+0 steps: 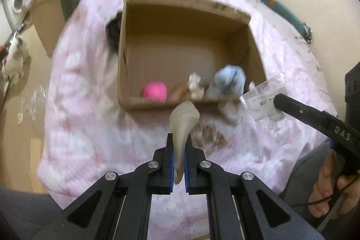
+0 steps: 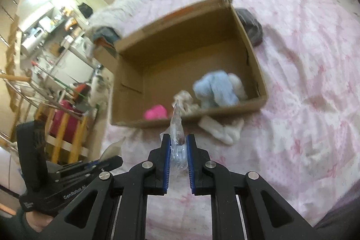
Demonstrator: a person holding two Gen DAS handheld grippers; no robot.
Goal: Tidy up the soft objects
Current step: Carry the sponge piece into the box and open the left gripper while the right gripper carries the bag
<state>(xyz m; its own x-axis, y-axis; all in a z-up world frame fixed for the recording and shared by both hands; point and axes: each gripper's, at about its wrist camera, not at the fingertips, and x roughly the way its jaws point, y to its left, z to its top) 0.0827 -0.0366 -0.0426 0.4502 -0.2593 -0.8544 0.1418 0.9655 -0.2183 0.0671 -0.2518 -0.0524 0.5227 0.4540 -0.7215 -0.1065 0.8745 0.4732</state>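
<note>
Our left gripper [image 1: 178,138] fingers pinch a beige sock [image 1: 183,120]. Right gripper [image 2: 177,141] fingers pinch a clear plastic bag [image 2: 176,127], near the cardboard box [image 2: 258,102] w/ soft toys.

Pink bedspread [image 1: 90,105] under cardboard box [image 1: 144,105], socks [image 2: 225,129].

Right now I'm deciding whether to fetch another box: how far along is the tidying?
Done: pink ball and blue plush lie in the box. In hand: left tool grips a beige sock, right tool a plastic bag. Left: white socks beside the box.
</note>
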